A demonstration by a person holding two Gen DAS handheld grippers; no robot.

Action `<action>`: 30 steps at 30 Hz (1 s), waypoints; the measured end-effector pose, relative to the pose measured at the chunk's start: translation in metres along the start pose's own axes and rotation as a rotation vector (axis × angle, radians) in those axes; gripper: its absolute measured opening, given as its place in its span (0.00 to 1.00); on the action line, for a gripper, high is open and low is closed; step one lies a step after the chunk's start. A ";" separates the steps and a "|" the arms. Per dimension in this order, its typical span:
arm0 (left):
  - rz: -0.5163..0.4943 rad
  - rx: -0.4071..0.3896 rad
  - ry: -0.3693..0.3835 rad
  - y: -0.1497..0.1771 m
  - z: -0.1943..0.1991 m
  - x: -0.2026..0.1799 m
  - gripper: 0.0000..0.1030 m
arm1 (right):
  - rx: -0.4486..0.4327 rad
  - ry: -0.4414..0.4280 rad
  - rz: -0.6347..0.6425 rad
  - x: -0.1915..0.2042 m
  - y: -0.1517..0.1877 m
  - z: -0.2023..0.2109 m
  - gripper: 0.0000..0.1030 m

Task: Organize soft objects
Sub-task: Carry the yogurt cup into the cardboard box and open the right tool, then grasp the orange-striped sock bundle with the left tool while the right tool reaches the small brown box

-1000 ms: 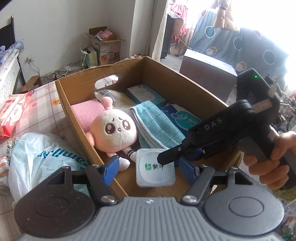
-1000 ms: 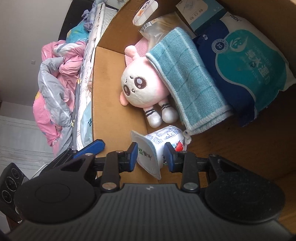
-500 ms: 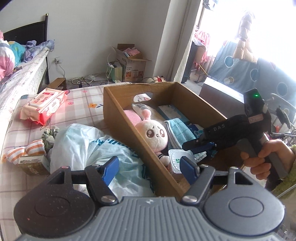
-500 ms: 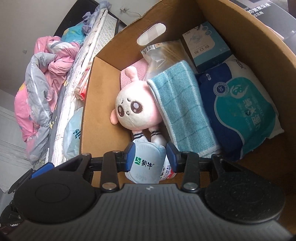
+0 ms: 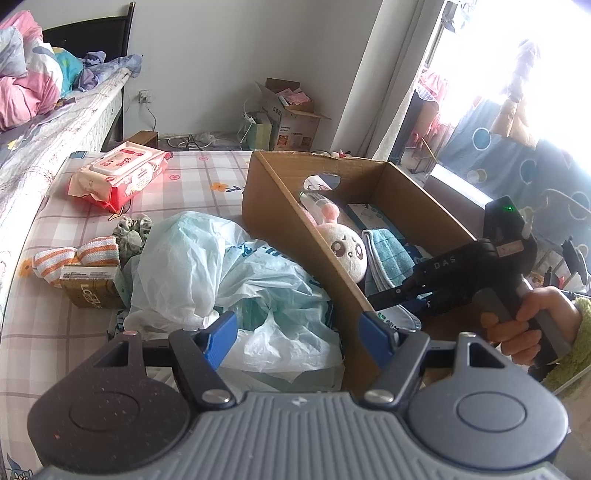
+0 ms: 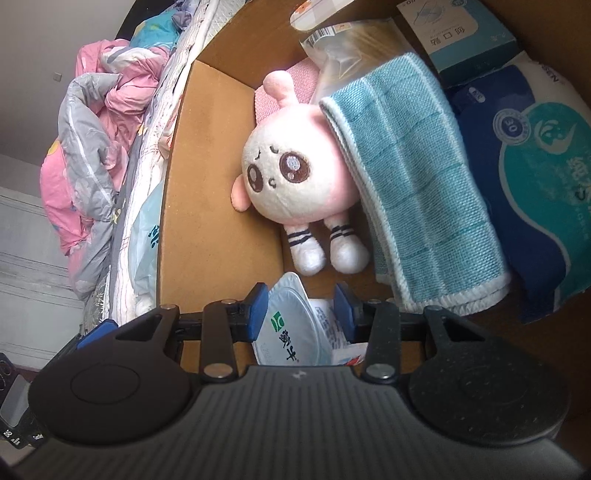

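One plush toy [image 6: 291,173], one towel [image 6: 413,184], one cardboard box [image 6: 207,229].

Matt cardboard box [image 6: 218,206] (plush toy [image 6: 295,177])

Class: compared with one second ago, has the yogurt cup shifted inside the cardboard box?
Yes. The yogurt cup lay tipped beside the plush toy's feet; now its foil lid faces the camera, just below them.

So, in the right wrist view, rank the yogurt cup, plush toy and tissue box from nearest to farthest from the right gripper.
1. Yogurt cup: between the right gripper fingers.
2. Plush toy: just beyond, mid-box.
3. Tissue box: far end, upper right.
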State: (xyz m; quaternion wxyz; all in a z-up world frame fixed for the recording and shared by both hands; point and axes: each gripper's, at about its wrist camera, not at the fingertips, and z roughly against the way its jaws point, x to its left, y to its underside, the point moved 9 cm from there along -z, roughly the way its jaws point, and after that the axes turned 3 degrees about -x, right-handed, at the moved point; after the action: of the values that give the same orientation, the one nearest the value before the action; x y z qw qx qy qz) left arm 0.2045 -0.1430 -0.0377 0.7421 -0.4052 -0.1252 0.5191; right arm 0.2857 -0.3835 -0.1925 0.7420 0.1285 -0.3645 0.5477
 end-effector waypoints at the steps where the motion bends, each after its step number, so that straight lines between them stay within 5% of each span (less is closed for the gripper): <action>1: 0.003 0.000 0.001 0.001 0.000 0.000 0.71 | 0.008 -0.009 -0.007 0.000 0.002 0.000 0.37; 19: 0.024 -0.038 -0.031 0.010 0.019 0.012 0.74 | 0.001 -0.071 -0.104 -0.001 0.033 0.011 0.40; 30: 0.072 -0.090 -0.134 0.010 0.046 0.056 0.79 | -0.192 -0.039 0.009 0.037 0.000 0.053 0.50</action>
State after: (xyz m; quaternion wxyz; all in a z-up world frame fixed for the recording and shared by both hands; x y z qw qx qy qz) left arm 0.1934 -0.0713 -0.0286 0.6941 -0.4067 -0.1832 0.5651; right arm 0.2691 -0.3880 -0.1303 0.7411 0.0660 -0.4304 0.5110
